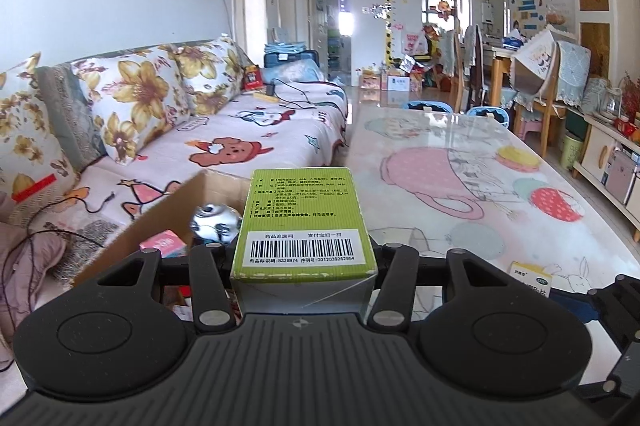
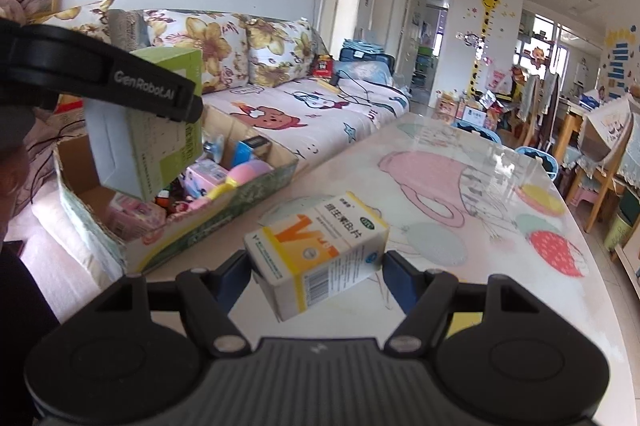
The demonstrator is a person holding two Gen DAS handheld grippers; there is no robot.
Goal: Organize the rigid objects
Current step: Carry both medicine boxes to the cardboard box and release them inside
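Observation:
A green box with a barcode label sits between the fingers of my left gripper, which is shut on it. It hangs over an open cardboard box that holds several small packets and toys. In the right wrist view the same green box is seen above the cardboard box, with one black finger across it. My right gripper is shut on a white and yellow medicine box, tilted and lifted a little off the table.
The cardboard box stands at the table's left edge, against a sofa with flowered cushions. The table has a glossy cartoon cover. Chairs and a cabinet are at the far right.

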